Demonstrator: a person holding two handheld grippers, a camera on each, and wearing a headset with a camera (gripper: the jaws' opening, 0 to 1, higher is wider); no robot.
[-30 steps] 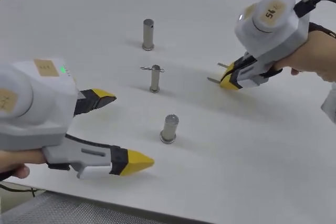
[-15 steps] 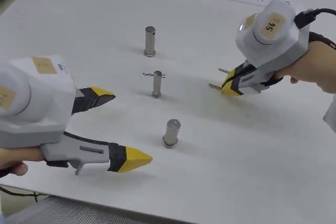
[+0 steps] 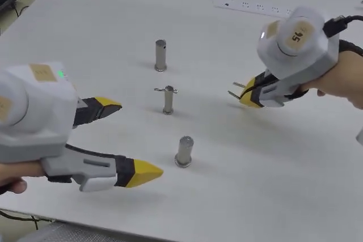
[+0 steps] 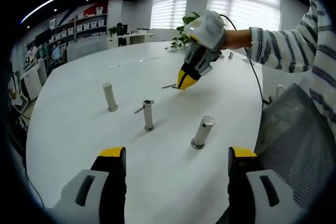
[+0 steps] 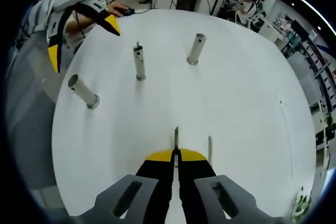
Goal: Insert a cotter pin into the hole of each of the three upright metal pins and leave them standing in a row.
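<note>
The left gripper [image 3: 137,137] is low at the near left of the head view, held by a hand [image 3: 12,175] under its body, with its yellow-tipped jaws spread wide and pointing right. The right gripper [image 3: 248,98] is at the far right, angled down and leftward, gripped by the other hand [image 3: 339,76], whose wrist wears a striped sleeve [image 4: 283,45]. Its jaws are closed together on a thin cotter pin [image 5: 176,137] that sticks out past the tips.

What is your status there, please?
Left tongs open, empty. Right tongs shut on cotter pin. Middle metal pin fitted; far pin, near pin bare. Path clear.
</note>
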